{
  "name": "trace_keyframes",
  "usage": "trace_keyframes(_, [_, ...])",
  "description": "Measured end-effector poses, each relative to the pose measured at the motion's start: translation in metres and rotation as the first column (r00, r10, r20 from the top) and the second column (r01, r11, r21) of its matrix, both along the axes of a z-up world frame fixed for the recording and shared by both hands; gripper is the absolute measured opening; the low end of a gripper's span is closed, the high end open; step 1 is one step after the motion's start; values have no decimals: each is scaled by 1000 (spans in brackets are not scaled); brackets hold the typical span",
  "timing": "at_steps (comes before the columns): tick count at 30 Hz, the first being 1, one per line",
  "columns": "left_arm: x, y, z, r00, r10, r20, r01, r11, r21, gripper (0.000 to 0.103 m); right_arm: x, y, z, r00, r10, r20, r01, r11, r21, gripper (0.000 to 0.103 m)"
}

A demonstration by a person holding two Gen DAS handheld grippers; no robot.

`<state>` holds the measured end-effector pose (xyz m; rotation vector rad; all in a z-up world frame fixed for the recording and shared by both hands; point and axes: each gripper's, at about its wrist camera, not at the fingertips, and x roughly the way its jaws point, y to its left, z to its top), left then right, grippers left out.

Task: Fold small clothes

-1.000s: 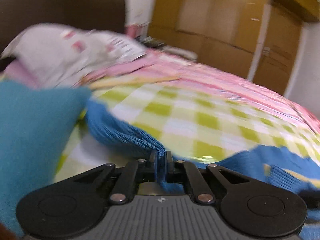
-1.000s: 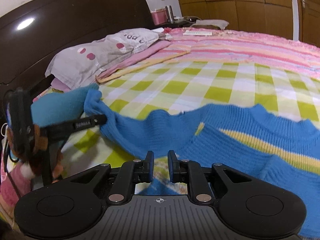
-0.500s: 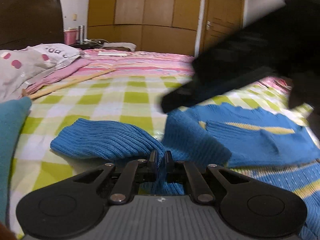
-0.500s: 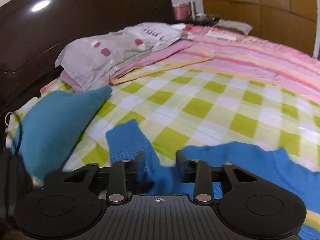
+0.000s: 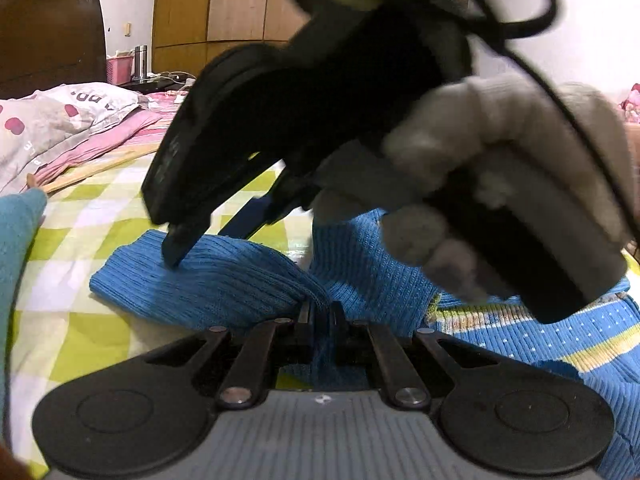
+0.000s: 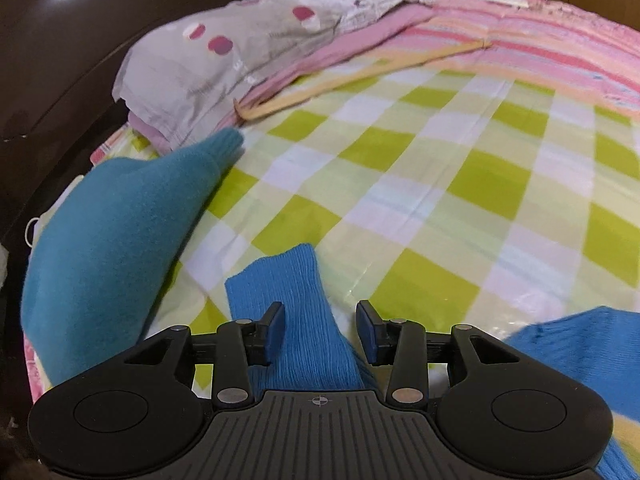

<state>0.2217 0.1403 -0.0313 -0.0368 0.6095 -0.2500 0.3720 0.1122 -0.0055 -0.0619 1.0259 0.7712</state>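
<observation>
1. The sweater [image 5: 360, 264] is a soft, light rib knit. It should drape and bunch rather than hold a crease, and stretch if pulled by one point. The pads should not slip on it.
2. Best holds, by my reading: the sleeve [image 6: 296, 320] near its cuff, and the doubled knit where sleeve meets body. Two spread holds keep a fold edge straight.
3. Its look: bright blue, ribbed sleeve, yellow bands and small pale dots on the body.
4. It lies on the checked sheet [image 6: 460, 184], body spread to the right of the sleeve and the sleeve stretched out flat from it.
5. The left gripper [image 5: 319, 316] is clamped tight on a pinch of knit at the sleeve's base.
6. The right gripper [image 6: 320, 330] hangs over the sleeve with jaws opening. The sleeve lies between the pads, which do not press it. In the left view one fingertip [image 5: 176, 252] meets the sleeve top.
7. A gloved hand [image 5: 500, 184] holds that gripper, right of the sleeve.
8. A teal garment [image 6: 120, 220] lies left of the sleeve. Beyond the sleeve are a hanger [image 6: 360, 80] and a spotted pillow [image 6: 240, 44].
</observation>
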Motion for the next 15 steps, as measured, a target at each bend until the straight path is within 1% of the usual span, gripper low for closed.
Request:
trace_keyframes(2, [1, 0, 0, 1000, -2, 0, 2, 1000, 2, 13, 2, 4, -6, 1000, -2, -18, 1, 1000, -19, 37])
trace_keyframes(3, [1, 0, 0, 1000, -2, 0, 2, 1000, 2, 13, 2, 6, -7, 1000, -4, -16, 4, 1000, -26, 34])
trace_keyframes(4, [1, 0, 0, 1000, -3, 0, 3, 1000, 1, 13, 1, 6, -6, 1000, -7, -12, 6, 1000, -25, 20])
trace_keyframes(5, [2, 1, 0, 1000, -3, 1, 3, 1000, 0, 13, 1, 4, -5, 1000, -11, -20, 11, 1000, -16, 14])
trace_keyframes(6, [2, 2, 0, 1000, -1, 1, 1, 1000, -1, 13, 1, 1, -2, 999, -22, -27, 22, 1000, -2, 13])
trace_keyframes(7, [1, 3, 0, 1000, 1, 2, -1, 1000, -4, 13, -1, -2, 2, 999, -32, -16, 33, 999, 9, 12])
trace_keyframes(8, [2, 4, 1, 1000, 3, 1, -3, 1000, -8, 16, -3, -7, 9, 999, -45, 5, 45, 999, 20, 11])
trace_keyframes(10, [1, 7, 3, 1000, 6, 2, -6, 1000, -23, 22, -6, -21, 24, 996, -85, 33, 83, 995, 58, 11])
trace_keyframes(12, [-1, 9, 6, 1000, 9, 15, -9, 999, -42, 33, -8, -40, 40, 990, -135, 52, 129, 986, 106, 11])
trace_keyframes(15, [-3, 10, 9, 999, 9, 36, -7, 998, -58, 40, -14, -77, 66, 971, -228, 77, 211, 961, 180, 8])
